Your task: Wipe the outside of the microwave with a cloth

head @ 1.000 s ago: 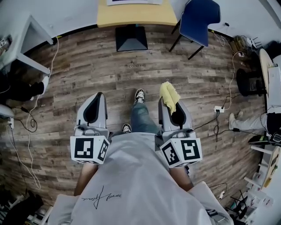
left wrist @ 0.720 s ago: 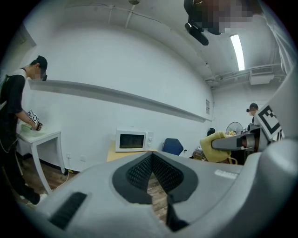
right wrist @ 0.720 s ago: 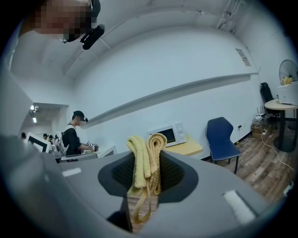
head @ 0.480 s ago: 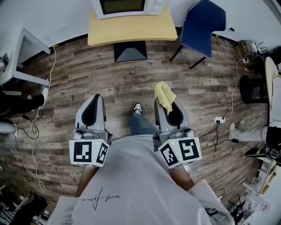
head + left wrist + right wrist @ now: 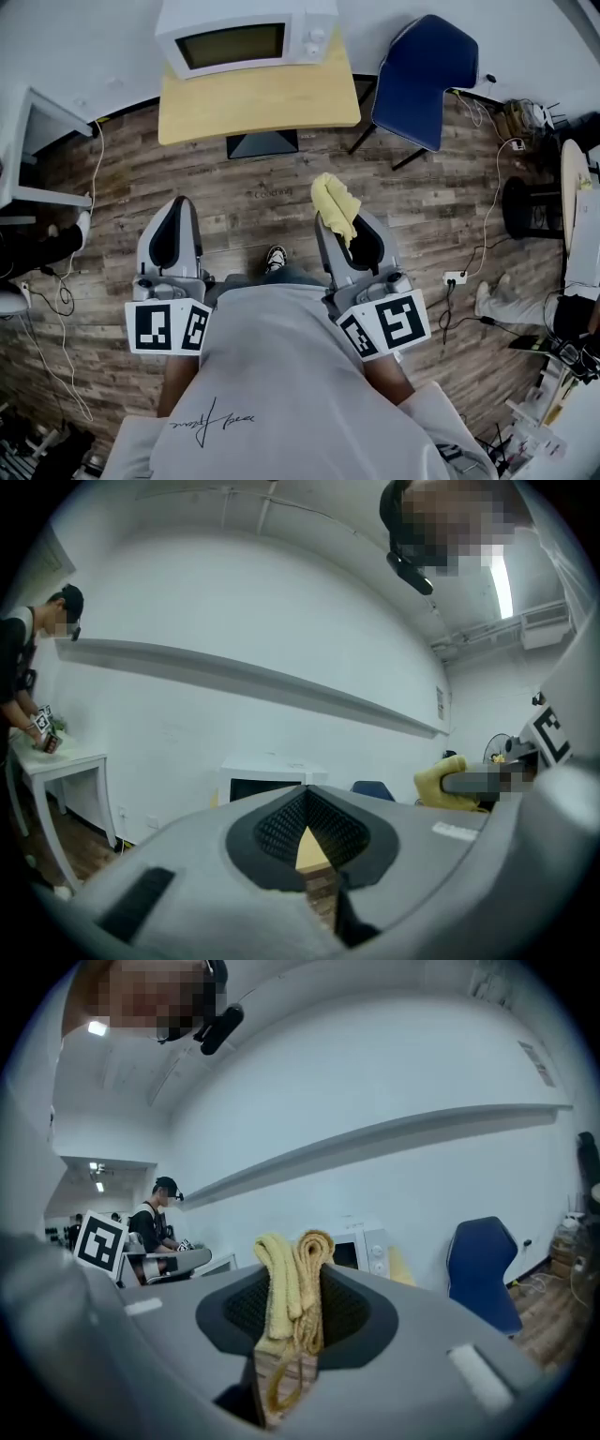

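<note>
A white microwave (image 5: 246,37) stands on a yellow-topped table (image 5: 258,101) at the top of the head view, well ahead of both grippers. My right gripper (image 5: 342,225) is shut on a folded yellow cloth (image 5: 335,202), which sticks out past its jaws over the wood floor. The right gripper view shows the cloth (image 5: 292,1288) pinched between the jaws, with the microwave (image 5: 361,1246) far behind it. My left gripper (image 5: 167,239) is shut with nothing in it. The left gripper view shows the microwave (image 5: 267,780) beyond the closed jaws and the cloth (image 5: 448,785) off to the right.
A blue chair (image 5: 417,75) stands right of the table. A white desk (image 5: 37,141) is at the left, with another person (image 5: 23,667) bent over it. Cables and a power strip (image 5: 455,277) lie on the floor at the right. My shoe (image 5: 275,257) shows between the grippers.
The table and microwave have come into view and drawn closer as I walk forward. Both grippers stay shut, and the right one still holds the cloth.
</note>
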`<state>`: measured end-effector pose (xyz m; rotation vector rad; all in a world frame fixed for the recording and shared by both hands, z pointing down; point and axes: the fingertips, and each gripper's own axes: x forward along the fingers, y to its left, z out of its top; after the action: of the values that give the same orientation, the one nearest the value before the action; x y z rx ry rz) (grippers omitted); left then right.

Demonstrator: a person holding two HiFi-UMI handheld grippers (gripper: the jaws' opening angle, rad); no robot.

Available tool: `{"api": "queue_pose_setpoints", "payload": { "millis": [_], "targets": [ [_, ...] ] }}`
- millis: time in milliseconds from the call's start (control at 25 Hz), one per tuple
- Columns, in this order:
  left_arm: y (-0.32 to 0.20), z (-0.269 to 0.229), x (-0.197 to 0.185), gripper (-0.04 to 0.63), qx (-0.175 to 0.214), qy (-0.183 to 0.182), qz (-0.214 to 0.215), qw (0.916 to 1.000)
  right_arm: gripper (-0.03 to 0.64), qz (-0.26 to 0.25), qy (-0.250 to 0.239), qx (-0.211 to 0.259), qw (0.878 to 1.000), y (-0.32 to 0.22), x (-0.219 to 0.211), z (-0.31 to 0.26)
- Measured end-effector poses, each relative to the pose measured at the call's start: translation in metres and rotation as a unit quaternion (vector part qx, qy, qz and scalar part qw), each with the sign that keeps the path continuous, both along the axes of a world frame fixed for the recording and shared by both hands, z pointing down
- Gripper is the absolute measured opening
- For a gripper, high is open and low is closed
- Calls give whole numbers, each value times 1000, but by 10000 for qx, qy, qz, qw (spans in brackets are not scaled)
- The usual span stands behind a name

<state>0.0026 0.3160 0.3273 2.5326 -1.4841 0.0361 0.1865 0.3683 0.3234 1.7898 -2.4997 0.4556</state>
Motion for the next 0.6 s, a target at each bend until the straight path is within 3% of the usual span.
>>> {"api": "queue_pose_setpoints", "payload": {
  "millis": [280,480,600],
  "targets": [
    [-39,10,22,-11,243,-357,-4,9991,118,89,-75,-267,9996,-52,24,14],
    [-86,12,4,-11,67,-103,-567,9983,109,247,111,-576,9980,-106,30,24],
    [-123,6,-1,-12,98,-30,-624,9980,109,231,99,-637,9977,-141,30,21]
  ]
}}
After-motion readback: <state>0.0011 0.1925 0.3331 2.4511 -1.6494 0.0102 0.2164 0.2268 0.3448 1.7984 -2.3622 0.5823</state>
